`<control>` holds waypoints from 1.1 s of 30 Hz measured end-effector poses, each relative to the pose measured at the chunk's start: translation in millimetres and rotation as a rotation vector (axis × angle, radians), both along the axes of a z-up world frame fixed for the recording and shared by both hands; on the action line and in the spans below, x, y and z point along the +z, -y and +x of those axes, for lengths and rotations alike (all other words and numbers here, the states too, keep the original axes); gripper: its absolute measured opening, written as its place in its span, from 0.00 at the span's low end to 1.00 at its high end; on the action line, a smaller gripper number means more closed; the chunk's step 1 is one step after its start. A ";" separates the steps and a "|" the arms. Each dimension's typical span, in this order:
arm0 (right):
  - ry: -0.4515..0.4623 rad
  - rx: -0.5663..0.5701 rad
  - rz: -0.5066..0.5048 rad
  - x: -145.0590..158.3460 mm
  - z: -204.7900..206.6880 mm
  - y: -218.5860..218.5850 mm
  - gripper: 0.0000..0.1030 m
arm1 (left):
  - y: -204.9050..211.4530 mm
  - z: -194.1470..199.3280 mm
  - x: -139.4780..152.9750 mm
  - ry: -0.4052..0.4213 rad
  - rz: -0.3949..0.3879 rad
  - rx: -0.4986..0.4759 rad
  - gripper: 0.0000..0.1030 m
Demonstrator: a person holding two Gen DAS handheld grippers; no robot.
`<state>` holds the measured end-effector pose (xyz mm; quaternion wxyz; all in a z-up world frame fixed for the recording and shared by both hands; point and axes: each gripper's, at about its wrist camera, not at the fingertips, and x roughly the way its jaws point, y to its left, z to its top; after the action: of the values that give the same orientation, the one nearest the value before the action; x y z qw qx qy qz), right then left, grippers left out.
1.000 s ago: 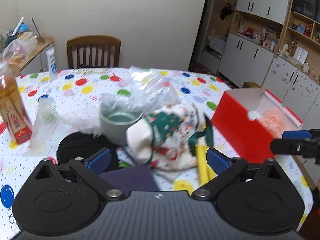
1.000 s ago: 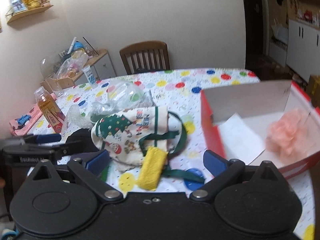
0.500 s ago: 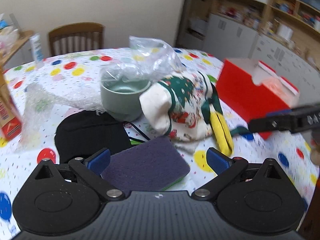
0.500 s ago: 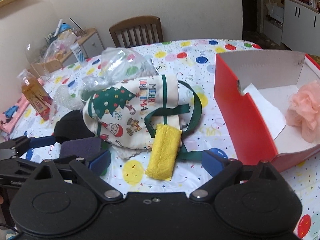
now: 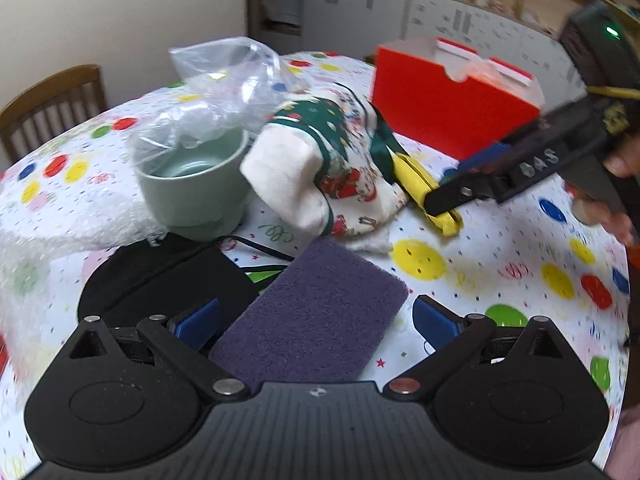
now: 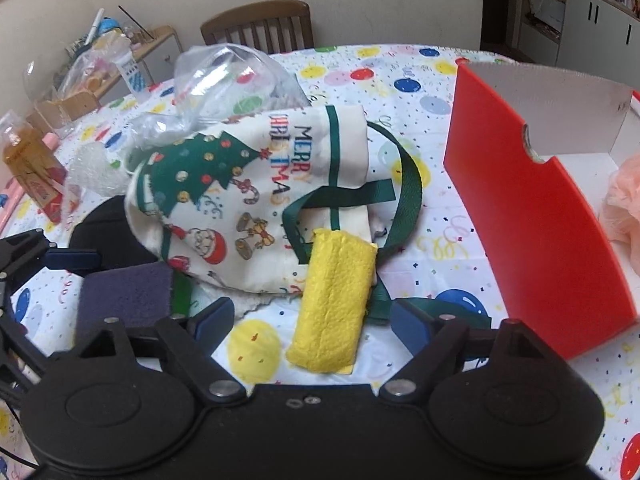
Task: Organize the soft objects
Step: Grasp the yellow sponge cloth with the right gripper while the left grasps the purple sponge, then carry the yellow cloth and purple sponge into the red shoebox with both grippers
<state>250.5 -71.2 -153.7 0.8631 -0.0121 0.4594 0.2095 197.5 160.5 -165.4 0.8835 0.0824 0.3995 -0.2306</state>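
Both tongs sit released: left gripper [image 5: 316, 318] straddling the flat purple scouring sponge [image 5: 316, 312], right gripper [image 6: 312, 320] straddling the yellow textured sponge [image 6: 334, 300].

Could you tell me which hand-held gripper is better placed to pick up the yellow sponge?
Right: the right hand-held gripper is open with the yellow sponge between its fingers; the left hand-held gripper straddles the purple sponge.

The tabletop [image 6: 400, 68] is white, dotted with red, yellow, blue and green balloons and confetti; the sponge [image 5: 316, 312] is dusky purple; the folded cloth [image 6: 334, 300] is bright yellow; the tote bag [image 6: 248, 196] is cream with green trim, a Christmas tree and multicoloured lettering; the box [image 6: 532, 216] is red outside, white inside; the cup [image 5: 192, 188] is pale green; both tongs [image 5: 316, 322] [image 6: 312, 320] are black with blue pads.
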 end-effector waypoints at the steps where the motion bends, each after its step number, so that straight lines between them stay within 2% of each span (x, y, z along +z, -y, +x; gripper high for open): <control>1: -0.010 -0.009 0.001 -2.9 2.5 0.0 0.80 | 0.9 0.7 -1.3 0.001 0.010 -0.018 1.00; 6: -0.053 -0.037 0.006 -14.0 9.9 0.5 0.75 | 4.4 9.2 -10.0 -0.007 0.052 -0.070 1.00; 10: -0.069 -0.041 -0.003 -19.3 11.9 0.0 0.69 | 4.7 12.7 -14.4 -0.024 0.033 -0.080 1.00; 15: -0.061 -0.044 -0.018 -20.1 11.9 -2.2 0.62 | 10.9 10.3 -20.4 -0.014 0.057 -0.094 0.99; 18: -0.056 -0.047 -0.027 -18.9 12.1 -3.4 0.53 | 11.6 9.0 -20.7 -0.002 0.065 -0.075 0.94; 23: -0.046 -0.054 -0.042 -18.2 12.4 -4.6 0.39 | 10.3 7.2 -19.5 0.007 0.064 -0.054 0.91; 29: -0.021 -0.049 -0.067 -18.2 8.9 -2.6 0.37 | 14.1 3.1 -17.8 0.016 0.082 -0.002 0.89; 33: 0.001 -0.060 -0.059 -12.9 2.5 1.1 0.37 | 13.0 1.3 -14.7 0.004 0.054 0.048 0.88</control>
<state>253.0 -72.4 -166.7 0.8686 -0.0238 0.4650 0.1697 198.8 147.5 -180.2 0.8869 0.0971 0.4058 -0.1983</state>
